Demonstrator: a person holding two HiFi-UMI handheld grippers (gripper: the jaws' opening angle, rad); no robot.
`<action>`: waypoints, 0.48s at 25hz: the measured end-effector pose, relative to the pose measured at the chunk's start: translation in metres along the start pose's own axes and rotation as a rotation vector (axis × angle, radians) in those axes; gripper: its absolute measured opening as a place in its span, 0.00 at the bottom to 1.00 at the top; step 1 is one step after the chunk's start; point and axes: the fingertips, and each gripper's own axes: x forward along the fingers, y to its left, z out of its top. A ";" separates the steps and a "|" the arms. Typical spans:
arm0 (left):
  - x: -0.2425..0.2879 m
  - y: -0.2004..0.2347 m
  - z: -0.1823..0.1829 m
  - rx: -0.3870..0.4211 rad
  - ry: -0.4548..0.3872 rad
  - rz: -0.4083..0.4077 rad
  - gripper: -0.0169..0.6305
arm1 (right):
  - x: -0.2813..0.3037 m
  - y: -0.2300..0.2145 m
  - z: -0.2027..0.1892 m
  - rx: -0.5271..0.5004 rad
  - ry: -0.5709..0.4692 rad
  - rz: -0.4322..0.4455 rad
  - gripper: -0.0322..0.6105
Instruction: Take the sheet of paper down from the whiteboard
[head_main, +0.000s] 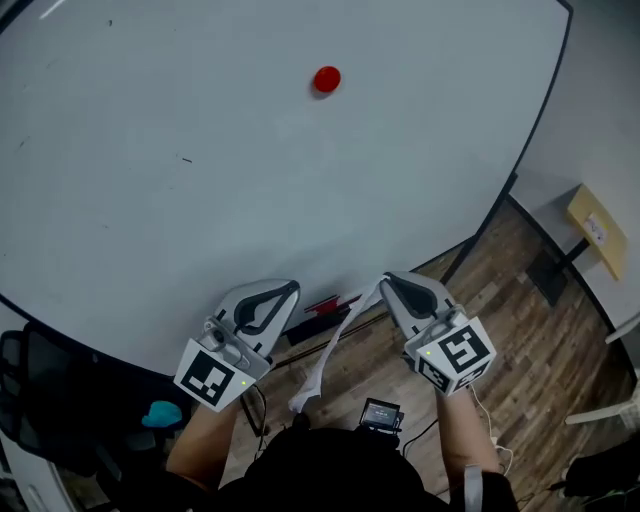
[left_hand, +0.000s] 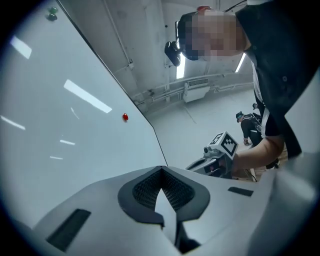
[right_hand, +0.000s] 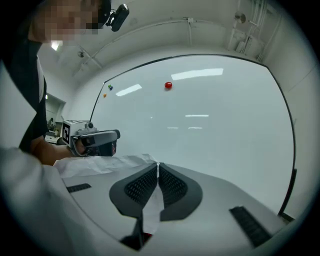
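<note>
The whiteboard (head_main: 250, 180) is bare except for a red magnet (head_main: 327, 79) high up. My right gripper (head_main: 385, 282) is shut on the crumpled white sheet of paper (head_main: 325, 360), which hangs off the board in a limp strip down to my waist. In the right gripper view the paper (right_hand: 105, 165) spreads left from the closed pads (right_hand: 170, 187) toward the left gripper (right_hand: 116, 135). My left gripper (head_main: 290, 290) is low by the board's bottom edge, jaws shut. I see no sheet spreading from its pads (left_hand: 150, 192). The right gripper (left_hand: 194, 165) shows beyond them.
A tray under the board holds red markers (head_main: 325, 303). The board's black stand leg (head_main: 480, 235) runs down to the wooden floor (head_main: 520, 330). A tan board (head_main: 597, 230) stands at the right, and a black chair (head_main: 40, 400) with a teal object (head_main: 162, 413) at the left.
</note>
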 end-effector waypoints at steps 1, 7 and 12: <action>-0.004 -0.002 -0.011 -0.010 0.015 0.008 0.04 | -0.001 0.006 -0.011 0.013 0.013 0.011 0.09; -0.025 -0.029 -0.064 -0.092 0.073 -0.038 0.04 | -0.018 0.031 -0.073 0.085 0.098 0.034 0.09; -0.053 -0.057 -0.091 -0.171 0.099 -0.067 0.04 | -0.047 0.038 -0.113 0.145 0.165 -0.006 0.09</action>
